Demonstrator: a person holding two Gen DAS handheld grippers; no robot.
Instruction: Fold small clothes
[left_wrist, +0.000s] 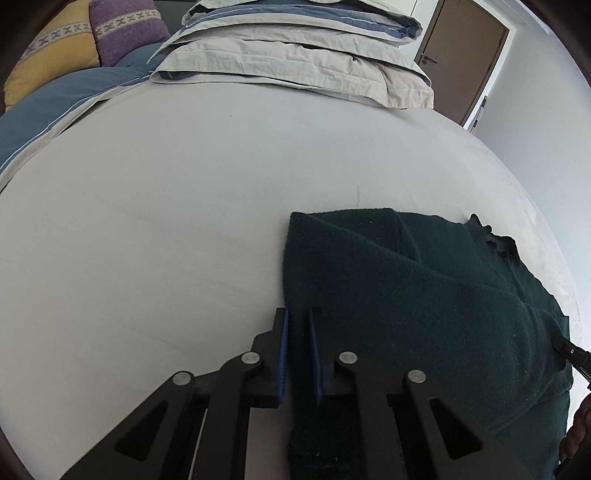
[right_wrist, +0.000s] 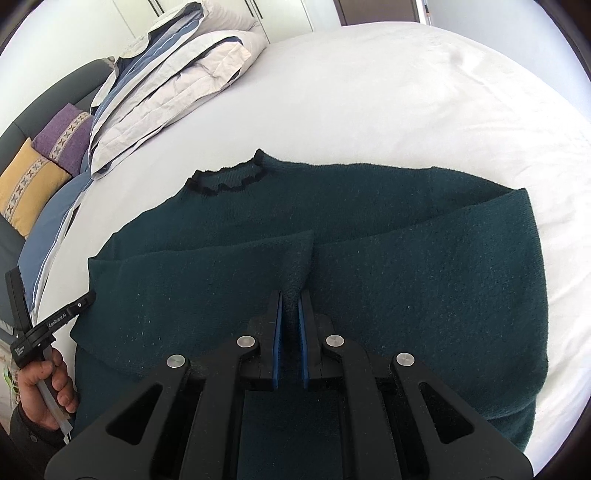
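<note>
Left wrist view: my left tongs (left_wrist: 297, 328) are pinching the sweater (left_wrist: 424, 295) at its side edge.
Right wrist view: my right tongs (right_wrist: 290, 310) are pinching a sleeve fold (right_wrist: 295, 258) mid-body.
Sweater place: lying flat on the bed (right_wrist: 406, 92), collar (right_wrist: 225, 181) pointing away.
Doing well: I'm keeping both grips tight, lifting evenly, carrying edges across together so no wrinkles are forming.
Risk: knit slipping, fold going crooked.

left gripper (left_wrist: 298, 314): jaws pinched narrow on dark green sweater (left_wrist: 424, 295) edge, angled down | right gripper (right_wrist: 290, 295): 2 pads clamped on a raised sweater fold, angled down | left hand (right_wrist: 48, 387): fist around handle
</note>
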